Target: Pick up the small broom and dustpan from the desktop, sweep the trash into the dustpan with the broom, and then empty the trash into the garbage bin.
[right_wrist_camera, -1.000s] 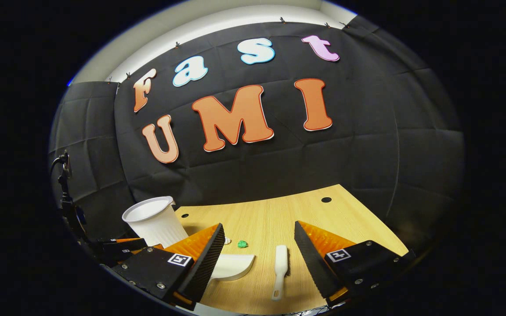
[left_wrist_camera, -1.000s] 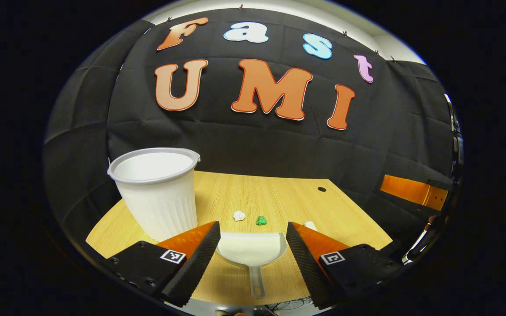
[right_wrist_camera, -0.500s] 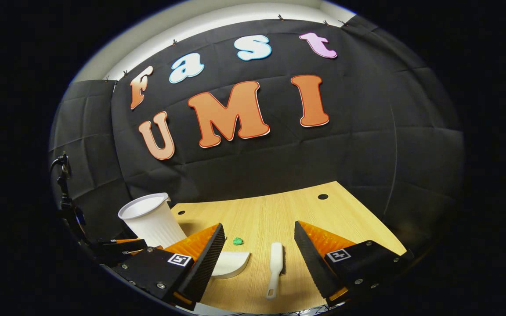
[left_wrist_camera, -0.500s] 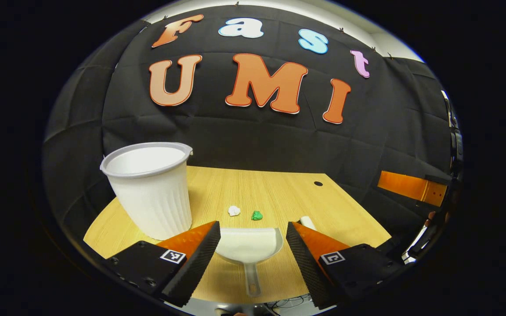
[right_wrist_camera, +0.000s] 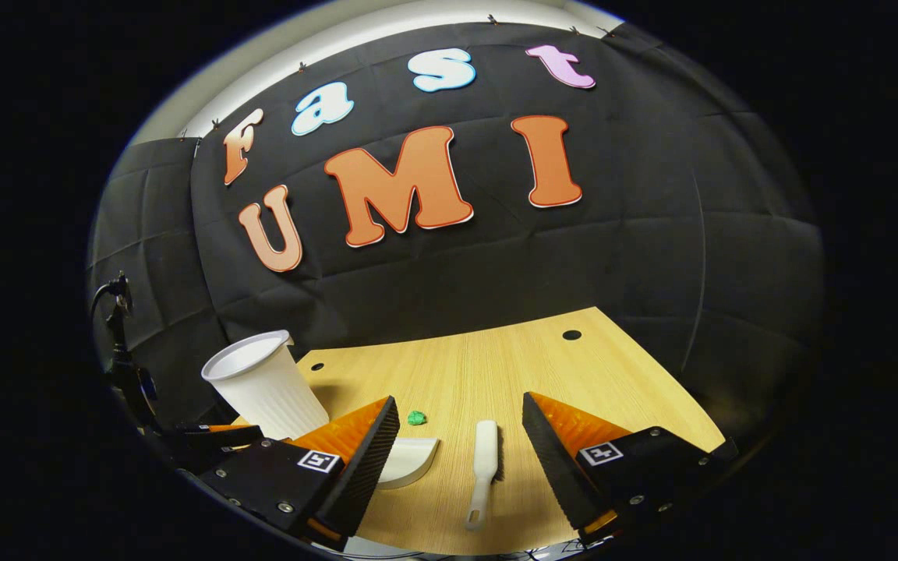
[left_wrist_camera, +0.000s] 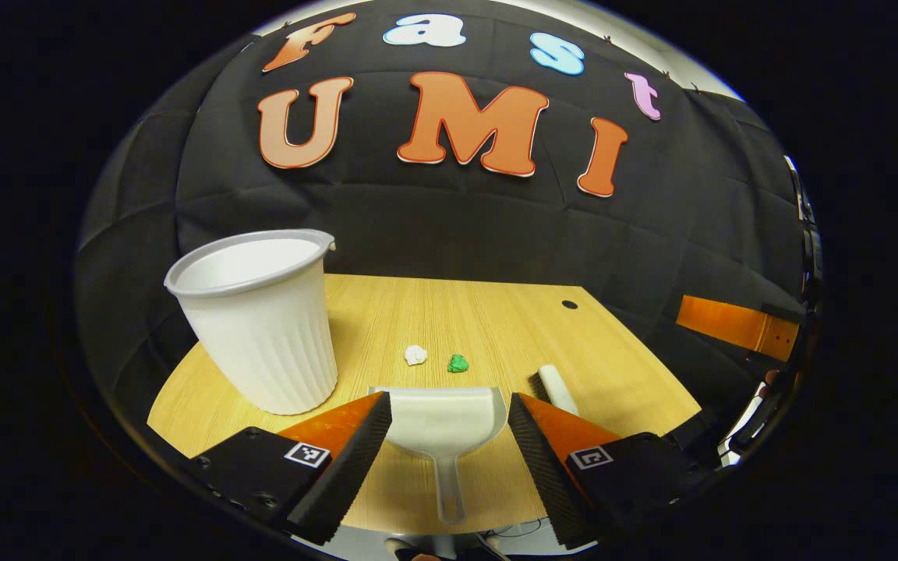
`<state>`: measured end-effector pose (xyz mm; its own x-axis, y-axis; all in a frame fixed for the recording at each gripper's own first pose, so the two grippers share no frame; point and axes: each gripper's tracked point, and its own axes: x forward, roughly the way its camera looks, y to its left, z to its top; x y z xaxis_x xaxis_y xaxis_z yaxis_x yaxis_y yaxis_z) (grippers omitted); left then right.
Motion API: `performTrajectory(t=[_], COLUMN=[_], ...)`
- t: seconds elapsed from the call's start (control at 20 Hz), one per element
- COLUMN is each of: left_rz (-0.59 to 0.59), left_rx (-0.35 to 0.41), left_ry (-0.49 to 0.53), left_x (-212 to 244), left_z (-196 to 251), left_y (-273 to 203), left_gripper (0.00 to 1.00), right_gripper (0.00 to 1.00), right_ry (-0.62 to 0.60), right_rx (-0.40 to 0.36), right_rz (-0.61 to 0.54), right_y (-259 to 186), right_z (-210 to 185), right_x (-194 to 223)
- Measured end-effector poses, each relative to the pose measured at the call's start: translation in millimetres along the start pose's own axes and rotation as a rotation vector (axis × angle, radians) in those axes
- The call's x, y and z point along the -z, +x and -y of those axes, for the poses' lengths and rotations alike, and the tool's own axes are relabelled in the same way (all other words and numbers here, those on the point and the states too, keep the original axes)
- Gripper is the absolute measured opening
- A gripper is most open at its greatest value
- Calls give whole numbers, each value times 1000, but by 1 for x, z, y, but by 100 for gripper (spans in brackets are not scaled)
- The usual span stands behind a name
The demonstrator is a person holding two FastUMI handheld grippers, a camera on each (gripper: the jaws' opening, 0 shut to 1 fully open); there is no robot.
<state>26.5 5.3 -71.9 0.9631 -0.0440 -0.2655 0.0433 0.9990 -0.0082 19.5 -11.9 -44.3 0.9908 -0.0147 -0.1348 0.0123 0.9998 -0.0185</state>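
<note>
Both tongs dipped closer vs 1 s ago; handles now sit further up between the fingers. Left tongs [left_wrist_camera: 449,436] wide open, empty, straddling the white plastic dustpan [left_wrist_camera: 444,417] lying flat on the wood counter [left_wrist_camera: 496,327]. Right tongs [right_wrist_camera: 461,460] wide open, empty, over the small white broom [right_wrist_camera: 483,467]. White paper wad [left_wrist_camera: 415,354] & green wad [left_wrist_camera: 457,363] just past pan lip. White ribbed bin [left_wrist_camera: 258,319] at left. Both tools prob light, stiff, slick; I'd grab mid-handle.

Wall: black cloth [left_wrist_camera: 449,226], creased, pinned at top
Above cloth: pale wall strip [right_wrist_camera: 387,23]
Desk: light wood desktop [right_wrist_camera: 496,366], 2 dark holes
</note>
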Motion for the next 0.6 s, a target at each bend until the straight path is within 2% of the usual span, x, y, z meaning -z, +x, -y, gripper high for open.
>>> performTrajectory(t=[0.15, 0.3, 0.6], left_rz=[-86, -262, -447], left_rx=[15, 46, 33], left_ry=[-5, -5, -12], left_x=[17, 51, 85], left_z=[1, 3, -2], left_y=[18, 33, 55], left_gripper=[95, 96, 97], right_gripper=[95, 95, 95], right_ry=[5, 27, 61], right_rx=[4, 8, 23], right_rz=[-20, -44, -77], right_y=[8, 16, 28], right_z=[5, 13, 28], right_x=[7, 15, 30])
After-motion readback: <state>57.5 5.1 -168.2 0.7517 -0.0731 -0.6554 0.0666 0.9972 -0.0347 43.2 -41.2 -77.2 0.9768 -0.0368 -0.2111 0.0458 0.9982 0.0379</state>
